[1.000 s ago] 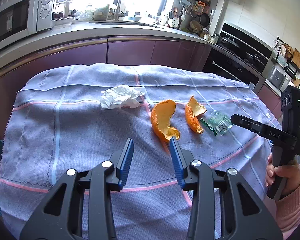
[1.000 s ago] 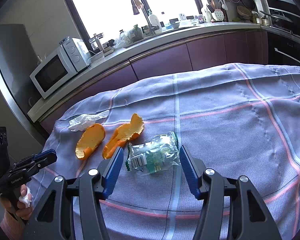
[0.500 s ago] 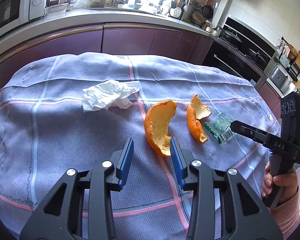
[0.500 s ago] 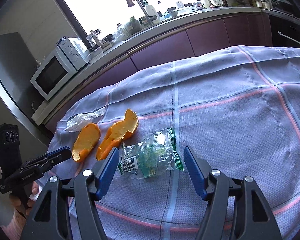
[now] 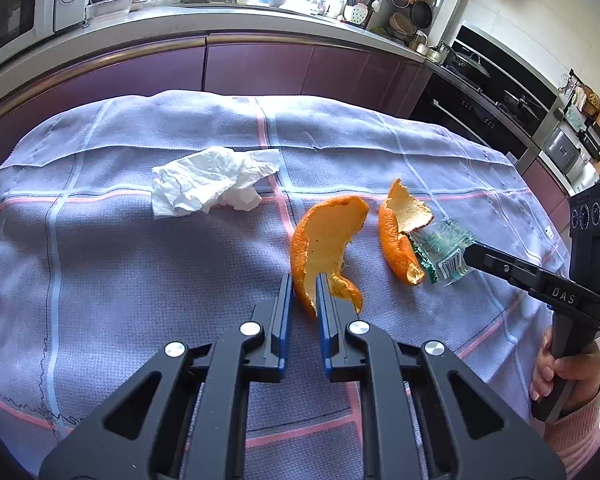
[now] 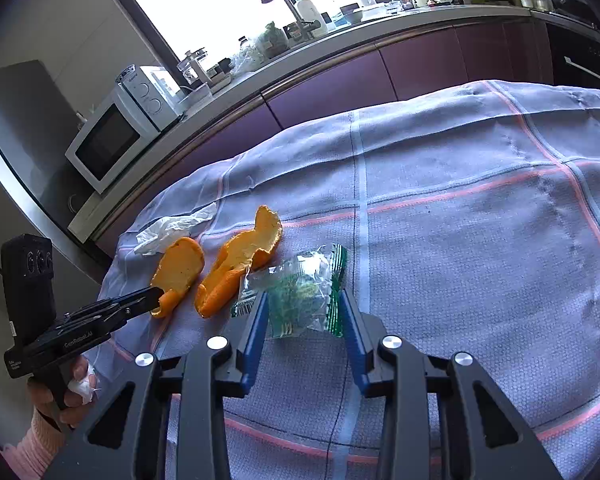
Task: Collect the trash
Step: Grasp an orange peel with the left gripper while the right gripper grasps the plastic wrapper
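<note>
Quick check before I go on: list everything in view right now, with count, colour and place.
orange peel: two, orange; mid-cloth, side by side; the left piece sits between the left gripper's pads
plastic wrapper: one, clear and green; right of the peels
tissue: one, white, crumpled; far left of the peels
tablecloth: one, lilac with pink and blue lines
microwave: one, white; on the counter
left gripper: black, blue pads; closing on a peel
right gripper: black, blue pads; closing around the wrapper
</note>
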Motion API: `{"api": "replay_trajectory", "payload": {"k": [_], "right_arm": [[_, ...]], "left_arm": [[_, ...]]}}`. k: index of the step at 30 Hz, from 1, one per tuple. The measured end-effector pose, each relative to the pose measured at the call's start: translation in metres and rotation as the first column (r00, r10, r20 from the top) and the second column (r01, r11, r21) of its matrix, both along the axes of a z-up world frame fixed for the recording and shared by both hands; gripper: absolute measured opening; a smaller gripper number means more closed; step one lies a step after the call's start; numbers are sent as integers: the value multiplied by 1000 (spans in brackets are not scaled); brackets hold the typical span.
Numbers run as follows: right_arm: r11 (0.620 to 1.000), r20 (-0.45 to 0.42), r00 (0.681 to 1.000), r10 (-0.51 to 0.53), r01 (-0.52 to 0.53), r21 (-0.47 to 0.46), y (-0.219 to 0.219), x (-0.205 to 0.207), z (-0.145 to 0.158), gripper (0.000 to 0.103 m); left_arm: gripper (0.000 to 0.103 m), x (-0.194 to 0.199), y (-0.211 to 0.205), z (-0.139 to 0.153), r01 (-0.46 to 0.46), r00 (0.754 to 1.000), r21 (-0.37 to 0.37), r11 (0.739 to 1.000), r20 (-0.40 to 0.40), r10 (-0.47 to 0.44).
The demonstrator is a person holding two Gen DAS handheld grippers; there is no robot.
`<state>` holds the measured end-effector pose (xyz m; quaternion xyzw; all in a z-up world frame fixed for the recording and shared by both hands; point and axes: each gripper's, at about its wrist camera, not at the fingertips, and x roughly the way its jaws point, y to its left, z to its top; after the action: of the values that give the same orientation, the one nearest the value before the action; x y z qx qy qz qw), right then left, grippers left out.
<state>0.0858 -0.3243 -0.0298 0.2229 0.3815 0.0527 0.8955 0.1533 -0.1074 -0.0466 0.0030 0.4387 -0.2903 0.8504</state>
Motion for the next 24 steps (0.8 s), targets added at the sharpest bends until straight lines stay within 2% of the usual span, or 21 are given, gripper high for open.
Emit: {"api": "replay_trajectory", "payload": {"k": [2, 6, 17, 24], "right_arm": [[1000, 2, 1000, 1, -1, 10, -2, -2, 0, 17], [1000, 12, 1000, 3, -3, 25, -3, -7, 1, 13], [997, 76, 997, 20, -26, 69, -2, -29, 20, 11], [993, 109, 990, 92, -99, 60, 27, -28, 34, 10]], "left_arm": [[8, -1, 1, 0, 1, 1000, -4, 1000, 2, -1], [6, -7, 6, 2, 10, 1000, -15, 1000, 9, -10], [6, -30, 39, 19, 1, 999, -52, 999, 38, 1], [6, -47, 71, 34, -24, 997, -72, 997, 74, 30]]}}
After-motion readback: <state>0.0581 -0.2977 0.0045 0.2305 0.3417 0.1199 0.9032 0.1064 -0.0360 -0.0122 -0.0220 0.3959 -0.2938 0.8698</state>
